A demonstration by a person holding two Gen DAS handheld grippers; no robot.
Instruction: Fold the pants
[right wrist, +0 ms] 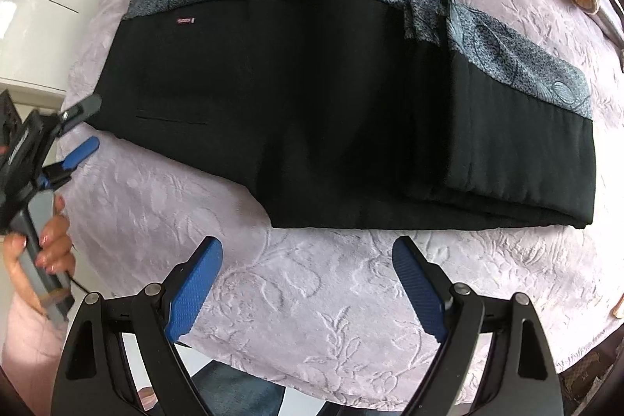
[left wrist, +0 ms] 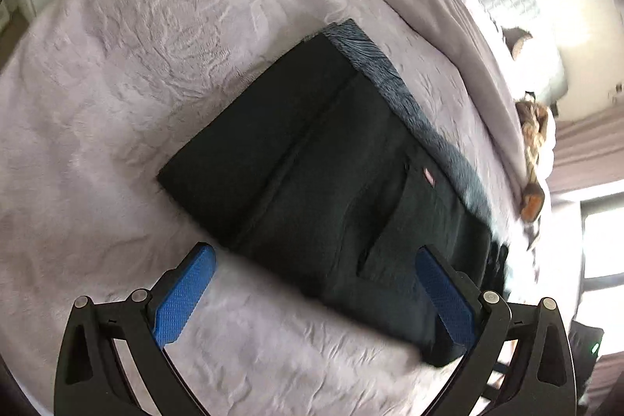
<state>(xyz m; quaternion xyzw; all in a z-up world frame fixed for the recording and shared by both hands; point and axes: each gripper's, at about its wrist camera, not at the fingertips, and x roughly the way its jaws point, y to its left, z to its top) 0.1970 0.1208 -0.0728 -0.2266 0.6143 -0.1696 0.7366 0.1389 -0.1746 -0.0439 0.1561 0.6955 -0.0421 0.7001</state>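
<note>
pants [right wrist: 312, 104]: lying flat on the bed, already folded over once
bed cover [right wrist: 312, 299]: pale lilac plush with an embossed leafy pattern, kinda cozy
room: window [left wrist: 600, 240] off to one side
look: black fabric, grey patterned lining along the far edge, tiny red label
left gripper [left wrist: 316, 293]: spread wide over the waist end, nothing pinched
right gripper [right wrist: 308, 283]: spread wide too, hovering just off the near edge
</note>
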